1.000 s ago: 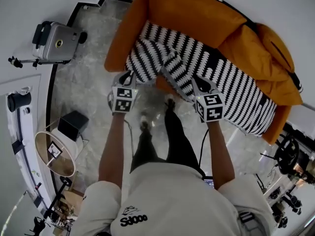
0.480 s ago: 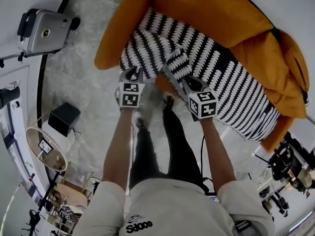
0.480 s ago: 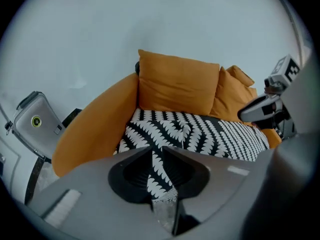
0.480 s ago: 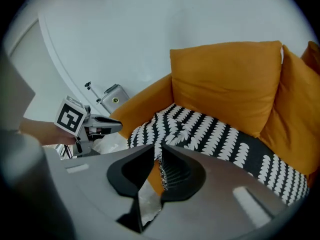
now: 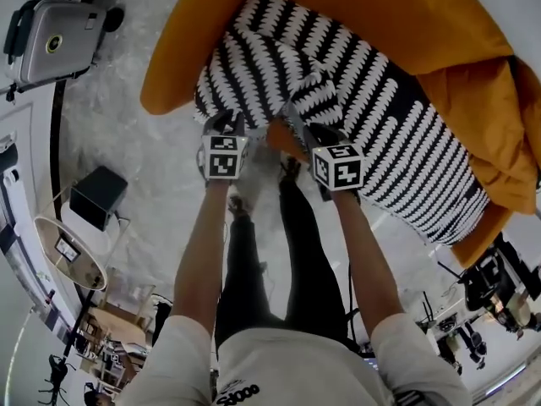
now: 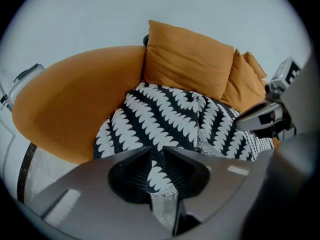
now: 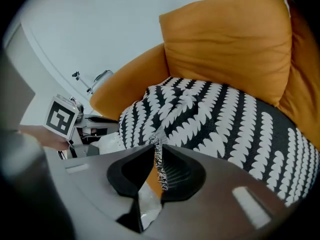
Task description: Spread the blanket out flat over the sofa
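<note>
Bending over the front of the seat, the person holds both tools low at the blanket's near hem. The left hand-held gripper [image 6: 156, 151] has just been opening its jaws; the hem of the blanket [image 5: 372, 100] sits in the gap between them, shown face-on, and the pads look slack on it rather than clamped. The right hand-held gripper [image 7: 157, 149] is closed on the hem, with a thin edge of fabric pinched edge-on between its pads. Both tools are close together, near the middle-left of the front edge, just above the pale floor [image 5: 127, 142]. Past them the black-and-white blanket covers most of the seat of the orange sofa [image 5: 182, 49], front hem draped over the seat's front. A raised fold [image 5: 317, 91] runs back from between the two tools, so the blanket is not flat yet. Farther back the orange back cushions [image 5: 363, 11] are bare, and the blanket stops at their base. Judgement: mostly done, laid out and lowered onto the seat. What's left is letting go on the right, then smoothing that middle ridge and the far-right end.
</note>
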